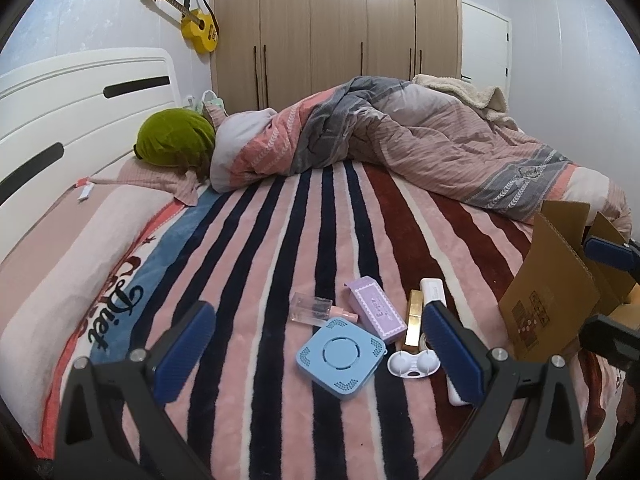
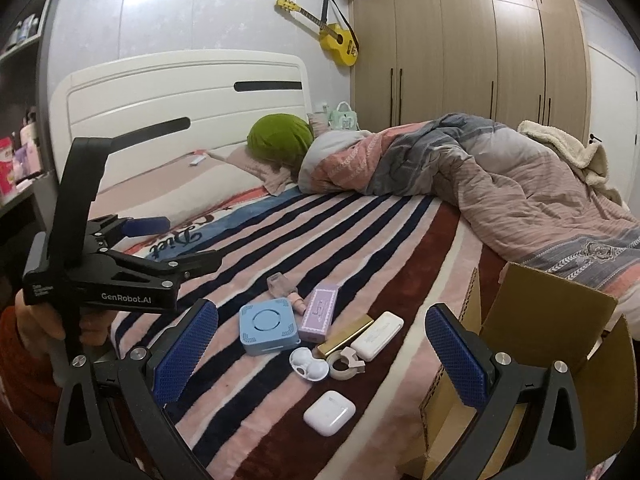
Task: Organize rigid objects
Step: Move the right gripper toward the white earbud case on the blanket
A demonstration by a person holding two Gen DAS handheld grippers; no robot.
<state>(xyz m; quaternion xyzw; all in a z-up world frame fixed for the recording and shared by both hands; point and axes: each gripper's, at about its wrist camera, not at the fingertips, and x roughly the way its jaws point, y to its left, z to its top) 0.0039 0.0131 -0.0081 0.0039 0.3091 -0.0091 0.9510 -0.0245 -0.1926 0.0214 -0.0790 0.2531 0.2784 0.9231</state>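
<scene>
Both tools wide open, nothing held: left gripper hovering over the item cluster, right gripper above the near end of the same cluster w/ the cardboard box at its right. Items all on the striped blanket, none boxed as far as visible — blue square case at left, clear bottle just beyond it, purple box beside, gold bar touching the white power bank, white lens case and tape ring nearer, earbud case nearest and apart from the rest. Probably start of task: pick first item. Best bet — earbud case w/ right gripper: isolated, closest to box, no neighbours to bump. Approach from above, pads across the short sides, centred; smooth shell likely slippery, so close firmly. Soft blanket gives, so press down slightly to get pads below the widest part. Left gripper better on blue case; avoid crossing arms. Box: flaps up, open top facing up; inside mostly hidden from both views, contents — can't tell. Flaps could catch an item on the way in; lift clear over the rim first.
</scene>
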